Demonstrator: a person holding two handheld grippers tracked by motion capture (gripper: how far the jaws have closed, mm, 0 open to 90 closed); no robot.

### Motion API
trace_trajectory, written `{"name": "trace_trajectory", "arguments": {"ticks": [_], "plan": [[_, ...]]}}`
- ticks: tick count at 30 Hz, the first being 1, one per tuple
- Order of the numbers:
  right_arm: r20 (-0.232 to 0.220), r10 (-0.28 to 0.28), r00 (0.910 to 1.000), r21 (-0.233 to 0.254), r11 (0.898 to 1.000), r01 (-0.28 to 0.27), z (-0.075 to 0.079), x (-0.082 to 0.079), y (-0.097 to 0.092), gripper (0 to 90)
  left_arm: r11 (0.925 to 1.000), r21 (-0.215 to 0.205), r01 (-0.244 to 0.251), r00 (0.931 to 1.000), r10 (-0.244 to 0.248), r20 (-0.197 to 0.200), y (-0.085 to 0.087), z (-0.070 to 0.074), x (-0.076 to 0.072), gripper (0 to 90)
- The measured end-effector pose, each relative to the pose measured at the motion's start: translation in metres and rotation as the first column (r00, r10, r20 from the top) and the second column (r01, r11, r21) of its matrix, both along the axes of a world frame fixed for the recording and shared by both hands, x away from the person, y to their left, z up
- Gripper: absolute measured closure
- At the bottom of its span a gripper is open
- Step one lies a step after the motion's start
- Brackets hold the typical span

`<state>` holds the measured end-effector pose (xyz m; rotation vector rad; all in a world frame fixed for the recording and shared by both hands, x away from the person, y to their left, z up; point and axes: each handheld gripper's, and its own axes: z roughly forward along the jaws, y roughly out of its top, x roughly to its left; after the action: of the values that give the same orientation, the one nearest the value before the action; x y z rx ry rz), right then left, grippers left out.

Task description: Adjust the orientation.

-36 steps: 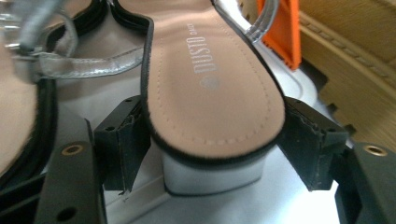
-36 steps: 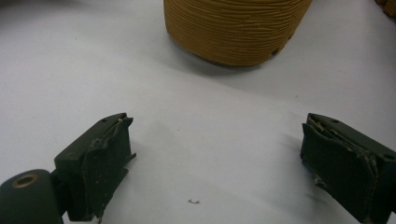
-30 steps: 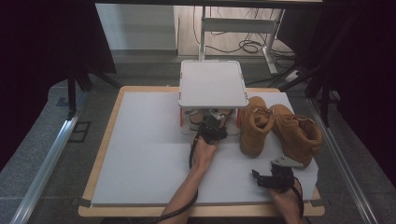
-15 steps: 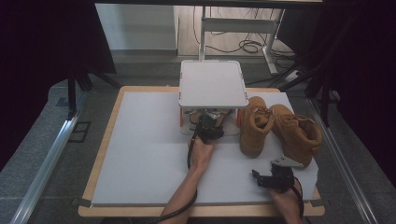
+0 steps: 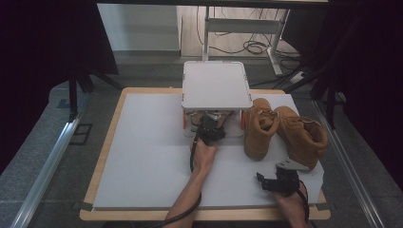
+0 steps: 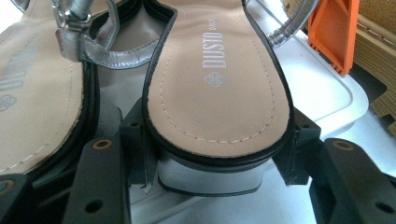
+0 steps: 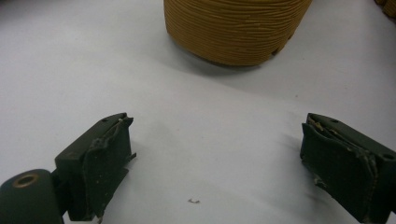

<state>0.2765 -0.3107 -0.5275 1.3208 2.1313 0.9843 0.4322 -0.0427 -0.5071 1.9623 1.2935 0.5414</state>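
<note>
Two hand-held grippers at work over a white table (image 5: 147,156).

Left gripper (image 5: 209,130) (image 6: 217,154): reaching in under the top plate of a small white rack (image 5: 216,85), jaws about half closed, pads (image 6: 140,149) set against both sides of the heel of the nearer sandal (image 6: 215,84). Grip judged firm, with no gap visible at either side.

Location of that sandal: flat on the rack's lower tray (image 6: 322,88), heel toward the gripper, just beside a second sandal (image 6: 32,93) with a silver strap and buckle; an orange bracket (image 6: 334,32) at the tray's far corner.

Right gripper (image 5: 273,183) (image 7: 217,140): low at the near right of the table, jaws wide apart, nothing between them, facing the ribbed tan sole of a boot (image 7: 236,28). Pair of tan boots (image 5: 259,126) (image 5: 304,135) standing to the right of the rack.

Step in hand, as judged: sandal seized at the heel, not yet drawn off the tray.

Next move, as judged: a straight pull toward the person, kept low beneath the top plate, clear of the neighbouring strap and the bracket.

Writing: "DUSTO" printed in silver on the tan insole above a small round emblem; a smaller word alongside, too fine to read with confidence. Part of the same emblem on the second insole.
</note>
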Motion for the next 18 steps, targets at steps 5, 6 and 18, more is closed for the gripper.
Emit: {"name": "trace_trajectory", "arguments": {"ticks": [5, 6, 18], "plan": [[0.0, 0.0, 1.0, 0.0, 1.0, 0.0, 0.0, 0.0, 0.0, 8.8, 0.9997, 0.004, 0.026, 0.9995, -0.026, -0.019, 0.004, 0.002, 0.002, 40.2], [0.0, 0.0, 1.0, 0.0, 1.0, 0.0, 0.0, 0.0, 0.0, 8.8, 0.9988, -0.03, 0.04, 0.9986, -0.041, -0.034, 0.006, 0.002, 0.0, 38.9], [0.0, 0.0, 1.0, -0.001, 1.0, 0.0, 0.0, 0.0, 0.0, 8.8, 0.9902, -0.056, 0.128, 0.9918, -0.127, 0.017, 0.026, 0.018, -0.039, 41.7]]}}
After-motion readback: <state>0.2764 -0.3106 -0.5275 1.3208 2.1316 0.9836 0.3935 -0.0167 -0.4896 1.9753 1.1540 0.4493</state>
